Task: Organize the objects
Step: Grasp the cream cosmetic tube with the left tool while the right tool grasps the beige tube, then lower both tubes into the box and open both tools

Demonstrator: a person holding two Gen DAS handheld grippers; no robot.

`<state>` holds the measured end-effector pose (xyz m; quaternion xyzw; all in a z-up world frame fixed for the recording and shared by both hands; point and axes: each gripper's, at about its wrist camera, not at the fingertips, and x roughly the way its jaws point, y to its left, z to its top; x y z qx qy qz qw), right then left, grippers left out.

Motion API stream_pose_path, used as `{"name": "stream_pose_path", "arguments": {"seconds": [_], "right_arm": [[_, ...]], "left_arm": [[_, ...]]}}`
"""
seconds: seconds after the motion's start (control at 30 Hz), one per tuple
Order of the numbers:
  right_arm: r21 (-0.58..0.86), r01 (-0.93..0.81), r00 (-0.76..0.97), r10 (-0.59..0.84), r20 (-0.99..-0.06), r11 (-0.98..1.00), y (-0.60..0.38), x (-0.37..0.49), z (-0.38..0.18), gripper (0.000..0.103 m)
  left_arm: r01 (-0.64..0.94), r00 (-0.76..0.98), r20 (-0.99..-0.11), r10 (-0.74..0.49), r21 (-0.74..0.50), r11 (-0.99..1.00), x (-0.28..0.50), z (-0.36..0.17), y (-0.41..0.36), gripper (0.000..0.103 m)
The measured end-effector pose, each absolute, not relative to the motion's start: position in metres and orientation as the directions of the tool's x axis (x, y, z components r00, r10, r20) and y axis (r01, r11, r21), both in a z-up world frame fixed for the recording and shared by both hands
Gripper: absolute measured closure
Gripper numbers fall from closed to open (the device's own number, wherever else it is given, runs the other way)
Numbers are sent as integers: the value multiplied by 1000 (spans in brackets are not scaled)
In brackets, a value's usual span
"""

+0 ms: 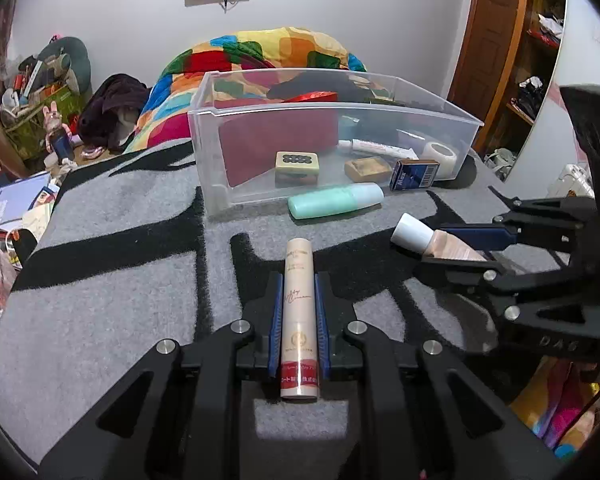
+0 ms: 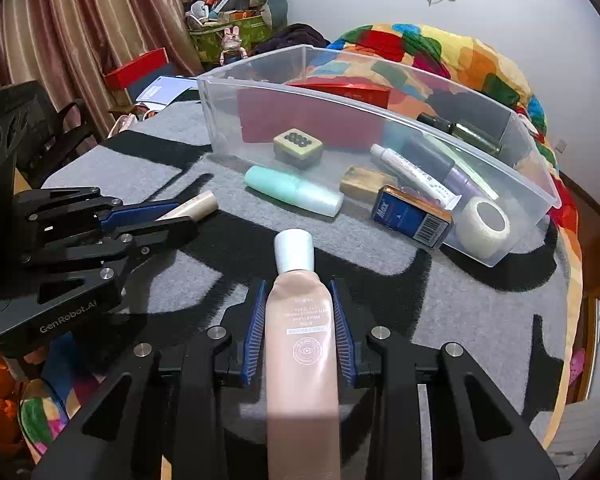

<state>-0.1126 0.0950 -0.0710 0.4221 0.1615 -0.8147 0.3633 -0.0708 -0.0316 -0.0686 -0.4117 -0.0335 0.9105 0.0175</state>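
The slim cream tube (image 1: 299,316) is lying lengthwise between the blue pads of the left gripper (image 1: 299,308), its rounded tip pointing ahead toward the clear plastic bin (image 1: 380,118) and its red-banded end reaching back past the pads; the left gripper is clamping it from both sides above the grey and black blanket (image 1: 120,272). The beige tube with a white cap (image 2: 298,328) is sitting between the fingers of the right gripper (image 2: 298,320), cap forward, and the pads are pressing on its flanks, so the right gripper is gripping it too. In the left wrist view that same tube is showing at the right, nipped near its shoulder, cap pointing left.

A mint green bottle (image 1: 336,201) is lying on its side on the blanket just in front of the bin's near wall. Inside the bin a mahjong-style tile (image 1: 297,165), a brown block (image 1: 367,169), a blue box with a barcode (image 1: 414,175), a white roll of tape (image 1: 441,154) and a white tube (image 1: 376,147) are resting on the floor of it, with a dark red packet (image 1: 276,140) leaning at the back. A multicoloured quilt (image 1: 268,50) is bunching up behind the bin
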Motion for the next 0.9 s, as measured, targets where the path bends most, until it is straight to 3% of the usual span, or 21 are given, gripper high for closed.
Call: {"name": "stream_pose_path", "arguments": {"seconds": [0.17,0.63,0.9], "right_arm": [[66,711,-387,-468,-794,-700,98,-107,-70,74],[168,640,-463,-550,-695,-750,117,-131,-16,74],[179,589,-523,-540,-659,-788,118,-159,7,74]], "left_arm": [[7,-662,-741,112,-156,-988,-75,-63,-35,89],[-32,-752,-645,137,-173,-984,-82,-12,-32,89],[-32,-750,-640,165,-215,-976,-112,0,-48,89]]}}
